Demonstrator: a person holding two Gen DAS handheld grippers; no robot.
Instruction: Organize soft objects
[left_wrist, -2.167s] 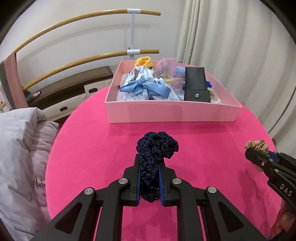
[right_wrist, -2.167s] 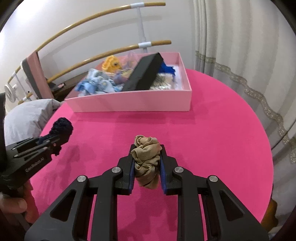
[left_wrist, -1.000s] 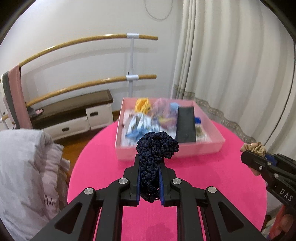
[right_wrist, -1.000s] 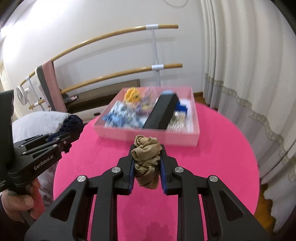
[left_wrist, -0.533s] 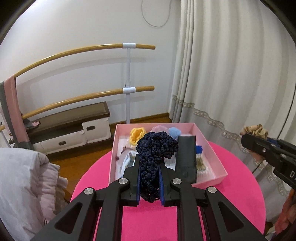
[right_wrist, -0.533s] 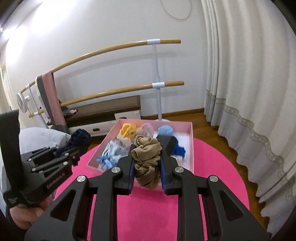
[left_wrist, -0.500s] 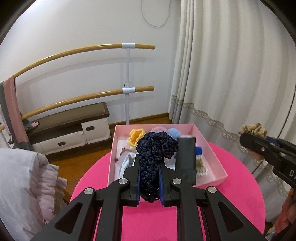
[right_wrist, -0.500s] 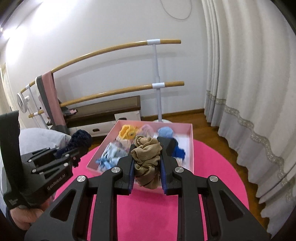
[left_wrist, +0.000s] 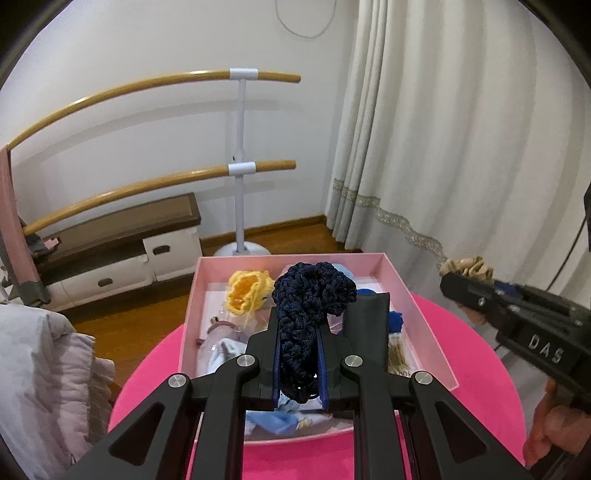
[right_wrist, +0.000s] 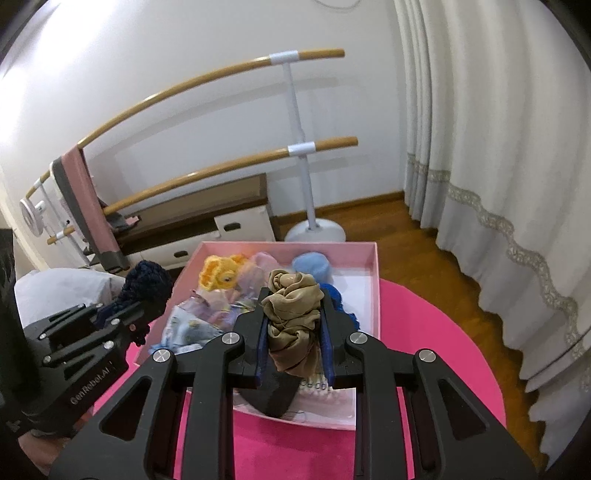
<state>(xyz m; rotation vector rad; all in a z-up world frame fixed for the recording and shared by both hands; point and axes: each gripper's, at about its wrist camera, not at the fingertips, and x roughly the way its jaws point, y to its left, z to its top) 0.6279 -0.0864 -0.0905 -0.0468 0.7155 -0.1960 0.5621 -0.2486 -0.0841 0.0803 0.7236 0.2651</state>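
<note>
My left gripper (left_wrist: 298, 363) is shut on a navy crocheted scrunchie (left_wrist: 308, 314) and holds it above the pink box (left_wrist: 421, 317). It also shows at the left of the right wrist view (right_wrist: 146, 306). My right gripper (right_wrist: 295, 343) is shut on a tan satin scrunchie (right_wrist: 293, 321), also held above the pink box (right_wrist: 373, 280). It shows at the right of the left wrist view (left_wrist: 467, 267). The box holds a yellow crocheted scrunchie (left_wrist: 245, 291), light blue cloth items (right_wrist: 188, 328), a blue pompom (right_wrist: 310, 264) and a black case (left_wrist: 365, 328).
The box sits on a round pink table (left_wrist: 480, 362). A grey-white cloth bundle (left_wrist: 40, 373) lies at the left. Ballet barres (left_wrist: 155, 85), a low bench (left_wrist: 122, 229) and white curtains (left_wrist: 443, 147) stand behind the table. Wooden floor lies beyond the table's edge.
Both grippers have risen from low over the table and moved forward over the box, each holding its scrunchie. The box now lies directly below the fingers.
</note>
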